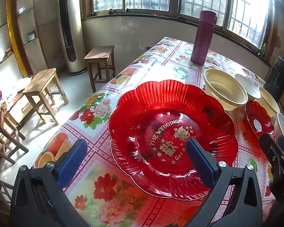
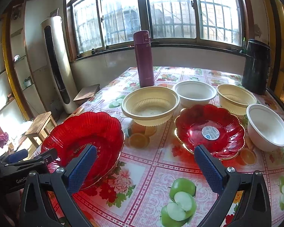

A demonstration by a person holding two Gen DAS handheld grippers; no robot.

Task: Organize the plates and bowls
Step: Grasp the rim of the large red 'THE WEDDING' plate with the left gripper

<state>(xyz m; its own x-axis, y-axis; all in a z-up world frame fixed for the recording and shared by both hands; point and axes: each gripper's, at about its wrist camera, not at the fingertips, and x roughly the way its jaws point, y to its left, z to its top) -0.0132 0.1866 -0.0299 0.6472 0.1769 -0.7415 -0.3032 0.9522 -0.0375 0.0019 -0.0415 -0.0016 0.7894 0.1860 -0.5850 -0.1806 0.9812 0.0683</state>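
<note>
- Looking through the left wrist view, I find my left gripper (image 1: 136, 155) spread wide and empty, angled down over the near edge of the big red plate (image 1: 172, 138).
- One pad (image 1: 200, 162) overlaps the plate's bowl in the picture and the other sits outside its rim over the tablecloth (image 1: 96, 170); I judge this a line-up for taking the rim. I cannot tell whether that pad touches the plate.
- The plate lies flat near the table's left edge, well apart from the other dishes.
- The purple flask (image 1: 202, 37) stands upright at the far end, clear of the work.
- The right gripper (image 1: 276, 147) shows at the right edge, near the small red plate (image 1: 259, 121).
- Turning to the right wrist view, I find the right gripper (image 2: 145, 160) likewise spread and holding nothing, hanging over bare cloth between the two plates.
- I judge nothing sorted yet: every dish sits singly, none nested.
- Count in this view: two red plates, the big one (image 2: 85, 132) at left and the small one (image 2: 210, 130) at right, stickered.
- Four bowls: two cream ribbed ones (image 2: 151, 106) (image 2: 236, 98) and two white ones (image 2: 195, 92) (image 2: 267, 126), loosely ringed behind and beside the small plate.
- One flask (image 2: 144, 58) and one dark container (image 2: 255, 68) stand at the far edge.
- Like dishes are not adjacent, so I expect stacking will need cross-table reaches.
</note>
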